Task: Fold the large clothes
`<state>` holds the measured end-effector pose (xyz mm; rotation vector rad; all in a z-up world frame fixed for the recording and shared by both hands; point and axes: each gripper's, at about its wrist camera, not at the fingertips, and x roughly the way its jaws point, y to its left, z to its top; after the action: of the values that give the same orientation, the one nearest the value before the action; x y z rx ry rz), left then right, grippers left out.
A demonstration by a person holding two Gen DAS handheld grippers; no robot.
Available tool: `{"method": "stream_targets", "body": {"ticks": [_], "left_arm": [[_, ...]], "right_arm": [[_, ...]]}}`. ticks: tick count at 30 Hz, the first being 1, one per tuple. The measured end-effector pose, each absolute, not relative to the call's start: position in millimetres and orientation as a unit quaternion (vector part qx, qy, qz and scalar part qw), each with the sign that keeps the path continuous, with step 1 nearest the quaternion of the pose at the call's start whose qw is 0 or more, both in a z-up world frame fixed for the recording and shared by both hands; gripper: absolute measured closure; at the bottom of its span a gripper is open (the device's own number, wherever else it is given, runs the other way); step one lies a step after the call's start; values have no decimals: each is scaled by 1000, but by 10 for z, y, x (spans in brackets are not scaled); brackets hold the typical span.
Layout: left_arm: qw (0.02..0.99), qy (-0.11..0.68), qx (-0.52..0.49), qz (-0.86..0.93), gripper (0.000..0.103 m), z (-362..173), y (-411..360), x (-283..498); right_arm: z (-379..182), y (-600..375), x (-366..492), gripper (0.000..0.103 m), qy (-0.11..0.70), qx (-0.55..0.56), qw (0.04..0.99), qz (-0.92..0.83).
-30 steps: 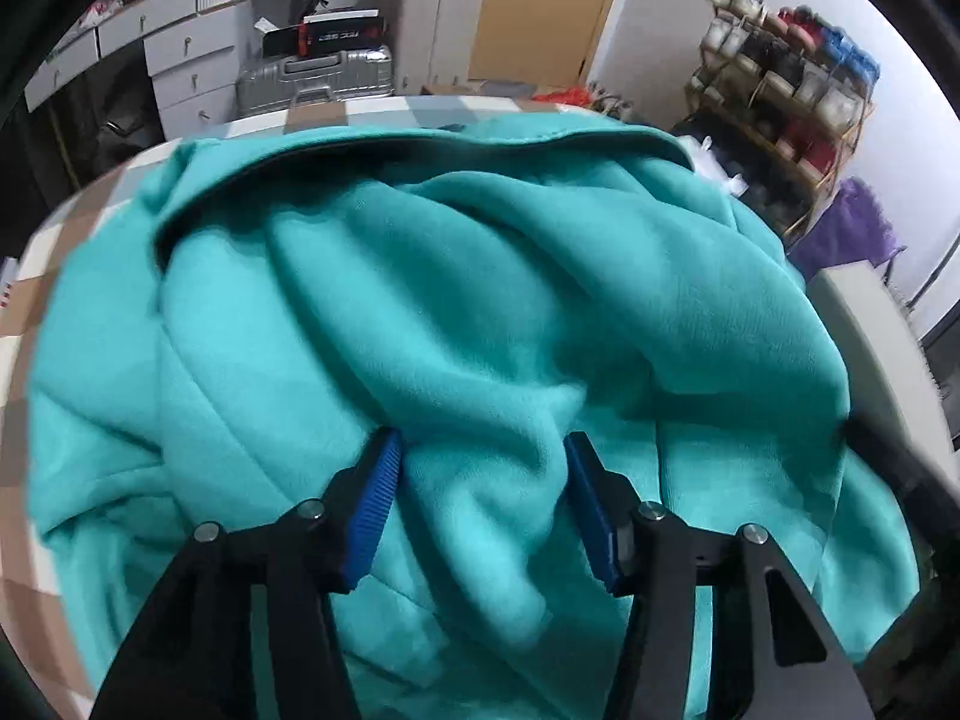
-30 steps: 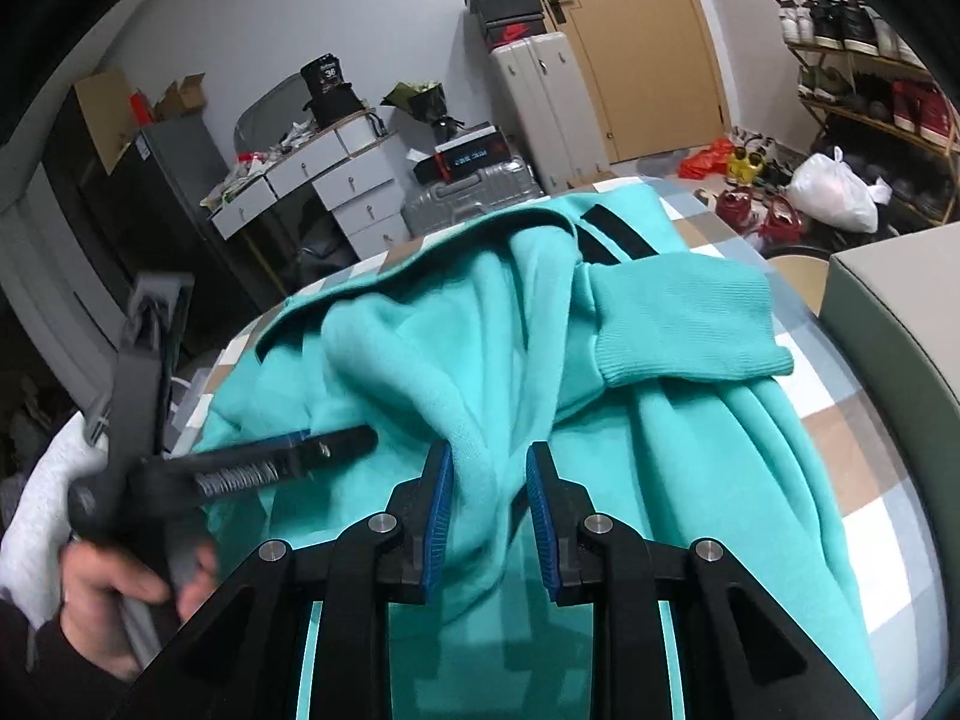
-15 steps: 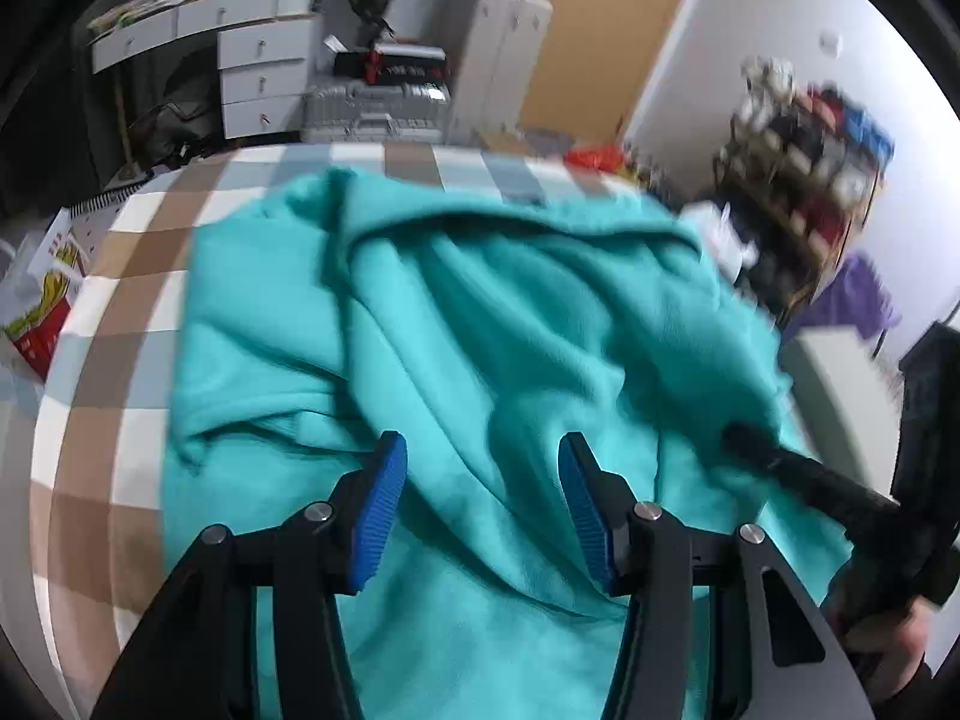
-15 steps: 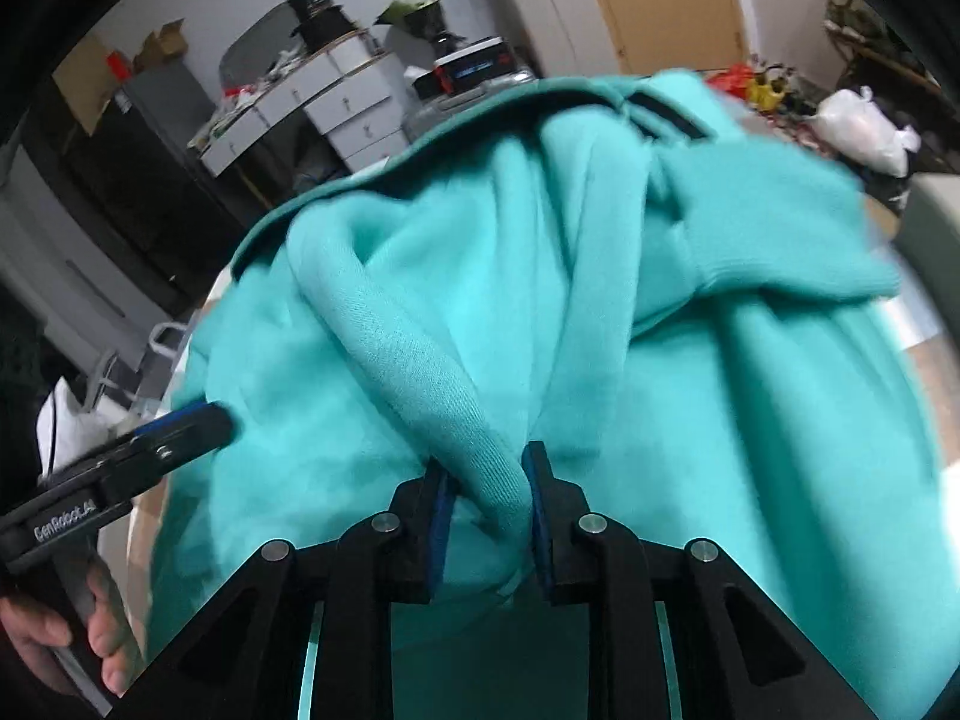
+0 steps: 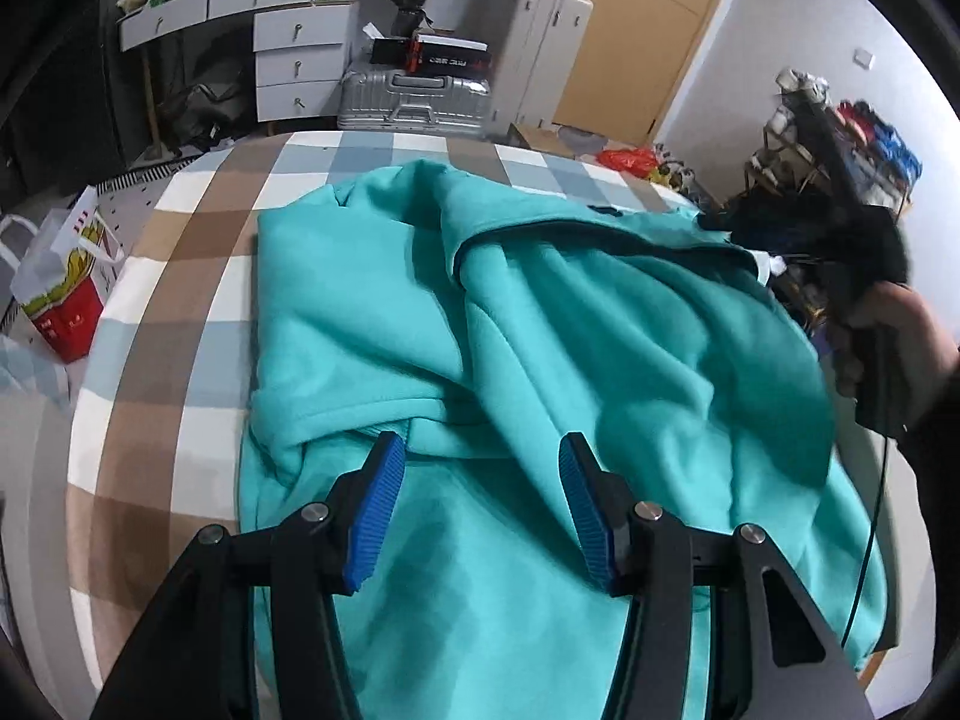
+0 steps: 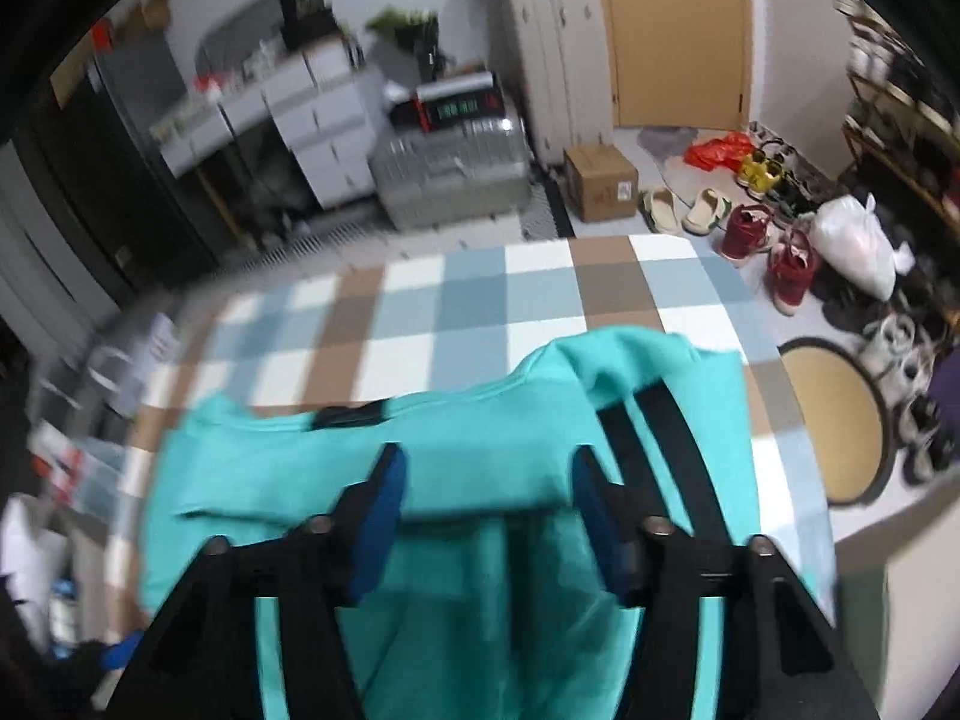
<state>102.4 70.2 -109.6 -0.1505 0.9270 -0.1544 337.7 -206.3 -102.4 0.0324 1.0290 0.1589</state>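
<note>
A large teal sweatshirt lies rumpled and partly folded on a checkered table. My left gripper is open, its blue pads just above the near part of the cloth. The right gripper shows at the right edge of the left wrist view, held in a hand. In the right wrist view the right gripper is open above the sweatshirt, whose black stripes run on the right side.
A paper bag stands left of the table. Beyond the far edge are a silver suitcase, white drawers and a cardboard box. Shoes, a white plastic bag and a round mat lie on the floor at right.
My right gripper has let go of the sweatshirt fold and opened, moving up and back. My left gripper stayed open and drew back from the cloth.
</note>
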Motion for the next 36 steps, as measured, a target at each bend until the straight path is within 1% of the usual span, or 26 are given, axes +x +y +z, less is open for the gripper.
{"method": "stream_targets", "body": {"ticks": [1, 2, 3, 4, 7, 10, 12, 13, 14, 16, 18, 19, 23, 25, 26, 27, 28, 29, 30, 32, 34, 36], "left_arm": [[888, 449, -68, -73, 55, -1113, 702, 1042], [887, 451, -65, -71, 55, -1127, 713, 1050], [886, 454, -63, -68, 55, -1150, 723, 1066], [885, 456, -64, -67, 55, -1168, 734, 1076], [876, 472, -73, -65, 55, -1230, 780, 1101], [871, 479, -88, -63, 55, -1245, 827, 1087], [871, 479, -92, -62, 55, -1229, 846, 1072], [872, 477, -91, -60, 55, -1218, 854, 1057], [873, 476, -91, -59, 55, -1212, 856, 1045], [873, 475, -90, -58, 55, -1205, 863, 1030], [874, 475, -85, -54, 55, -1218, 880, 1033], [874, 476, -82, -52, 55, -1227, 889, 1029], [875, 477, -73, -44, 55, -1244, 943, 1030], [876, 476, -71, -39, 55, -1244, 989, 1039], [876, 476, -71, -37, 55, -1247, 1016, 1045], [875, 477, -72, -36, 55, -1252, 1043, 1053], [874, 478, -75, -38, 55, -1260, 1066, 1060], [873, 480, -76, -41, 55, -1268, 1083, 1068], [872, 481, -79, -41, 55, -1276, 1106, 1071], [872, 481, -82, -39, 55, -1282, 1125, 1067], [871, 482, -84, -39, 55, -1276, 1127, 1067], [873, 479, -83, -37, 55, -1263, 1123, 1065]], "right_arm": [[-1195, -2056, 3408, 57, 507, -6, 859, 75], [-1349, -2007, 3436, 62, 519, -32, 851, 69], [-1457, -2020, 3386, 64, 524, -43, 848, 68], [-1575, -2014, 3327, 64, 525, -58, 846, 72], [-1630, -1997, 3110, 65, 503, -114, 853, 77], [-1553, -1994, 3008, 65, 503, -128, 851, 78], [-1410, -2018, 3036, 66, 516, -99, 847, 81], [-1277, -2035, 3061, 66, 514, -65, 851, 93], [-1132, -2017, 3083, 66, 504, -32, 856, 111], [-915, -1889, 3119, 66, 486, -1, 863, 137], [-809, -1640, 3165, 62, 486, -4, 859, 160], [-814, -1465, 3200, 62, 495, -18, 853, 167], [-1087, -904, 3316, 63, 537, -57, 822, 182], [-1464, -701, 3324, 65, 580, -94, 791, 169], [-1578, -667, 3253, 65, 585, -112, 786, 164], [-1610, -620, 3169, 65, 562, -144, 798, 164], [-1601, -559, 3090, 65, 547, -180, 800, 168], [-1582, -556, 3059, 65, 551, -186, 795, 170], [-1548, -601, 3063, 64, 564, -174, 789, 171], [-1396, -743, 3128, 64, 589, -114, 780, 180], [-1202, -811, 3161, 64, 573, -76, 793, 191], [-1037, -716, 3154, 63, 537, -79, 816, 198]]}}
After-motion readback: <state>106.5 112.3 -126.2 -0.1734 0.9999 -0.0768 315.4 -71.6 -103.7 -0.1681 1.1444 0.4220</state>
